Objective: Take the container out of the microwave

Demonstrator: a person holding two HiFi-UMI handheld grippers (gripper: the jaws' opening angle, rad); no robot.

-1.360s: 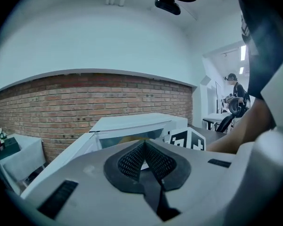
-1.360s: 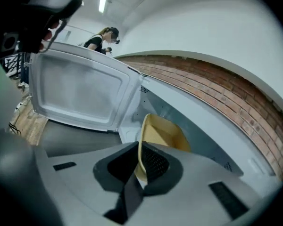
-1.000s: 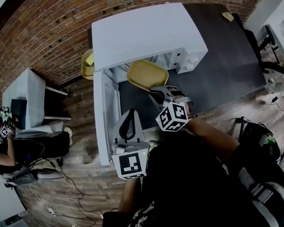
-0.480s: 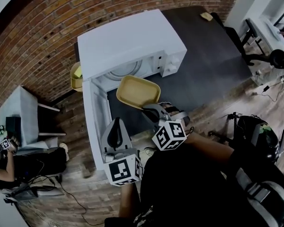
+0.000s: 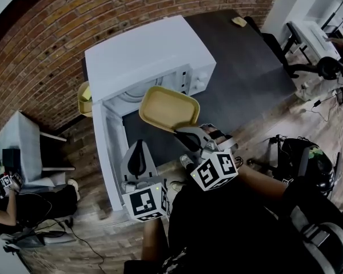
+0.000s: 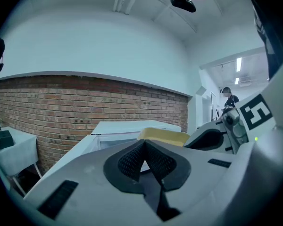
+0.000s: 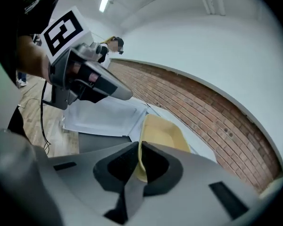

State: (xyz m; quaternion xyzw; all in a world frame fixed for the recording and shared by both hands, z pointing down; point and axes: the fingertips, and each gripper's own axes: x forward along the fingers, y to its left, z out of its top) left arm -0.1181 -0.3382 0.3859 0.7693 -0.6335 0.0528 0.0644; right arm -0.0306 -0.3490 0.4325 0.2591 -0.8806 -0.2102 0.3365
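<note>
- A white, box-shaped microwave (image 5: 143, 53) with a smooth, flat top stands on a dark, matt tabletop (image 5: 246, 73). Behind it is a wall of rough red brick (image 5: 51, 27).
- The microwave's door (image 5: 107, 153), a flat white panel, is swung wide open at the left of the cavity, toward the person.
- The container (image 5: 168, 108) is a shallow yellow tray. It is rectangular with rounded corners and a thin raised lip, and its inside is smooth and plain.
- The container is outside the microwave, just in front of the open cavity and over the dark tabletop. Its far edge lies near the mouth of the oven.
- The right gripper (image 5: 180, 131) is grey moulded plastic and carries a marker cube (image 5: 214, 171) of black-and-white squares. Its jaws are almost together, pinched on the near rim of the container. The right gripper view shows the thin yellow lip caught between the dark pads.
- The left gripper (image 5: 138, 144), of the same grey plastic, sits beside the open door, left of the container and apart from it. Its jaws are pressed together with nothing between them. The dark, mesh-textured pads meet in a sharp point.
- A floor of wooden boards (image 5: 103, 233) lies below the table edge.
- A second yellow rounded thing (image 5: 83, 95) shows at the microwave's left side, partly hidden.
</note>
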